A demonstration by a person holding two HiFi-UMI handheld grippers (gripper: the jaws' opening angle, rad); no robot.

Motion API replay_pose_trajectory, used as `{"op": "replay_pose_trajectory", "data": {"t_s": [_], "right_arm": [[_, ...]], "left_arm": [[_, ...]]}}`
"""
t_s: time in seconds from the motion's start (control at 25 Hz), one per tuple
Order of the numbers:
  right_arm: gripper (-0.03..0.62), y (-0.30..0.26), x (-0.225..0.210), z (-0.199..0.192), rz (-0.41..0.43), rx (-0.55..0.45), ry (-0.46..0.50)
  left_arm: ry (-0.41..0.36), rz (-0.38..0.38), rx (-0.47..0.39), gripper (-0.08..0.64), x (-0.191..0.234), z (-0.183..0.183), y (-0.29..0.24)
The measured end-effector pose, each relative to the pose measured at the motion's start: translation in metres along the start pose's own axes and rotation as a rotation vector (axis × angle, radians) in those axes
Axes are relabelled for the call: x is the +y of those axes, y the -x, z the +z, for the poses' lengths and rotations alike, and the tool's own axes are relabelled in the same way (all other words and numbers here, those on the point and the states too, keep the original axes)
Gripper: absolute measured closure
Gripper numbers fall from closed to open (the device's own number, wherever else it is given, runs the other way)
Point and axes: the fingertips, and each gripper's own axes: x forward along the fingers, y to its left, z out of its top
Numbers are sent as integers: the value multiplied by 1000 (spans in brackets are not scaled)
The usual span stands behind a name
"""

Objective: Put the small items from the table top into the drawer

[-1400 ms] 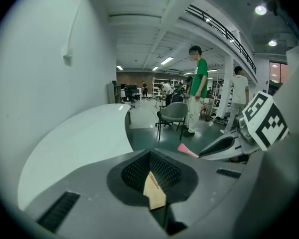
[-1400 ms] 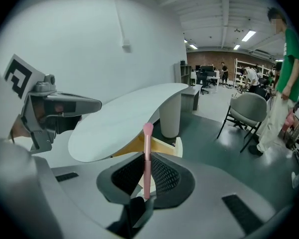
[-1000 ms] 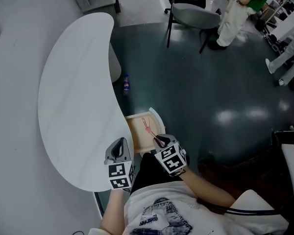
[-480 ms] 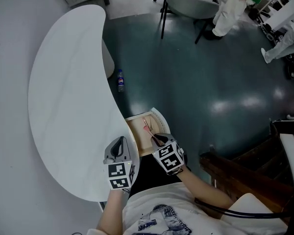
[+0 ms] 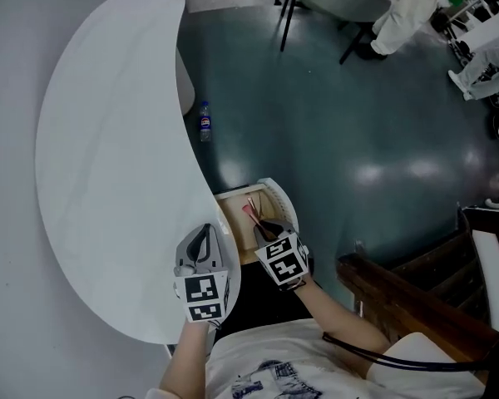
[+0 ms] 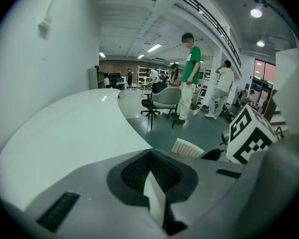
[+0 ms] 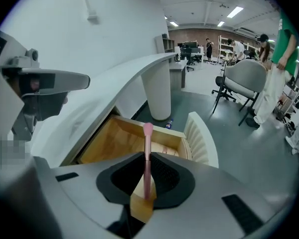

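Your right claw (image 7: pixel 147 182) is pinched tight on the pink brush (image 7: pixel 148 146), its tip over the open drawer (image 7: pixel 107 146) at 12 o'clock, so I'd go lower, level it, then let go gently.

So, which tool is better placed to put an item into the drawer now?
Right: the right tool grips a pink stick over the open drawer; the left tool is shut and empty.
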Motion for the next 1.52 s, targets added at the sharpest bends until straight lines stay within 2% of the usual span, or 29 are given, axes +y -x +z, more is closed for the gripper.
{"op": "replay_pose_trajectory", "data": {"t_s": [0.68,1.08,1.52], "right_arm": [[532,-61,-5,-17,-53,54,24],[532,-84,-8,-36,-79,192,57],[532,-116,-17,-39,-75,224,52]], "left_arm": [[-9,5,46,526,13,-25,-12],[-5,-2,52,526,12,-28,-13],[-11,2,52,526,14,-25,-13]]}}
